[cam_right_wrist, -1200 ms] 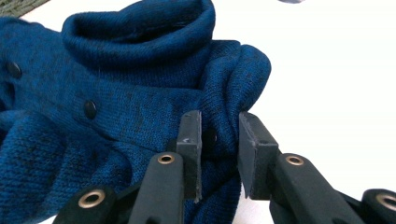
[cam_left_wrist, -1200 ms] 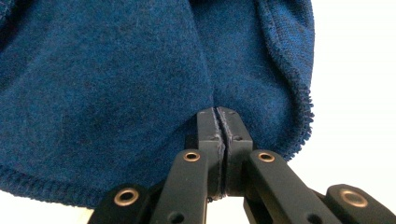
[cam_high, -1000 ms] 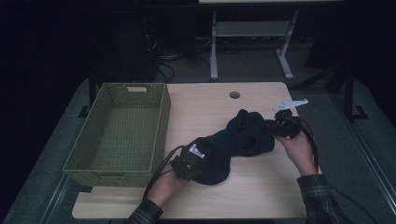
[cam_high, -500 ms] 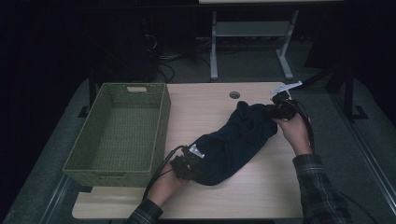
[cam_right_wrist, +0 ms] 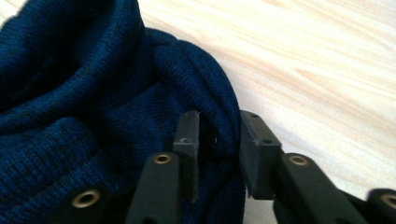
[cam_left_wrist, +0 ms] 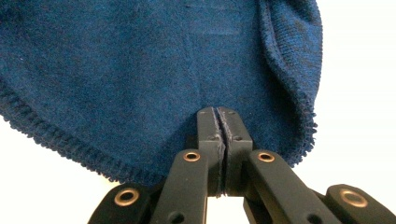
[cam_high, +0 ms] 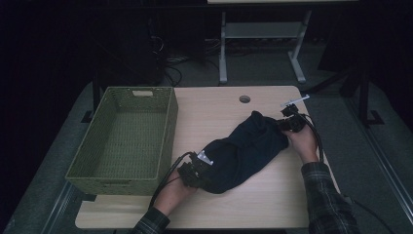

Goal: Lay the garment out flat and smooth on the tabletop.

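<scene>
dark blue knitted cloth (cam_high: 246, 148) lies stretched across the pale wooden desk (cam_high: 219, 105) between the two grippers, reaching slantwise from one to the other. the left gripper (cam_high: 195, 170) sits at the cloth's near end, with its jaws pressed tight together on the fabric; in the left gripper view the cloth (cam_left_wrist: 154, 70) spreads out ahead of the left gripper (cam_left_wrist: 222, 123), its ribbed edge curving off to either side of the jaws. the right gripper (cam_high: 290, 122) is at the cloth's far end, touching the bunched folds there. in the right gripper view the jaws of the right gripper (cam_right_wrist: 217, 133) stand a little apart with a rolled fold of the cloth (cam_right_wrist: 93, 93) between them, and they have just been opening; one jaw lies against the knit while the other stands clear of it, so the fold is not pinched. bare desk (cam_right_wrist: 317, 60) shows just beyond that gripper. a green woven basket (cam_high: 122, 139) stands beside the left gripper, on the side away from the cloth, near but apart.
</scene>
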`<action>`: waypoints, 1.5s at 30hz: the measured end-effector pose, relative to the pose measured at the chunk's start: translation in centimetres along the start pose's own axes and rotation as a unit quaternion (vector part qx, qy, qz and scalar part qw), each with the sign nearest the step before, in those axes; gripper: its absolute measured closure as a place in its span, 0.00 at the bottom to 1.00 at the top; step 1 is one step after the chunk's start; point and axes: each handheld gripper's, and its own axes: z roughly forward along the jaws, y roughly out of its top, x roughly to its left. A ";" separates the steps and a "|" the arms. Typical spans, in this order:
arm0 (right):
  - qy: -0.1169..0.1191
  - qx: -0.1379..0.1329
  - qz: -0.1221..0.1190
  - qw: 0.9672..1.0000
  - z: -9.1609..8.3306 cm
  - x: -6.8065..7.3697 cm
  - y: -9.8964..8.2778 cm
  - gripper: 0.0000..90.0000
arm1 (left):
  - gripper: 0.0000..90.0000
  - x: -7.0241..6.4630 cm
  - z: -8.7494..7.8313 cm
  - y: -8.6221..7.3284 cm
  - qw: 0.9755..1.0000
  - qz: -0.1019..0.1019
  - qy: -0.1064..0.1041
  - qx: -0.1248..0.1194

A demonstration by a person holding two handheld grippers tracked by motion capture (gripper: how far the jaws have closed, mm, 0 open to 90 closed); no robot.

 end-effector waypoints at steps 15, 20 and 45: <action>0.039 -0.051 0.003 0.998 -6.7 1.6 -1.1 0.76 | 0.98 0.0 0.0 0.0 1.000 -0.002 0.000 -0.001; 0.036 -0.058 -0.029 0.997 -8.0 3.8 -2.8 0.83 | 0.98 0.0 0.1 0.0 1.000 -0.006 -0.002 -0.005; 0.127 -0.039 -0.069 0.989 -7.1 10.9 -8.0 1.00 | 0.98 0.2 0.0 0.0 1.000 0.000 -0.005 0.002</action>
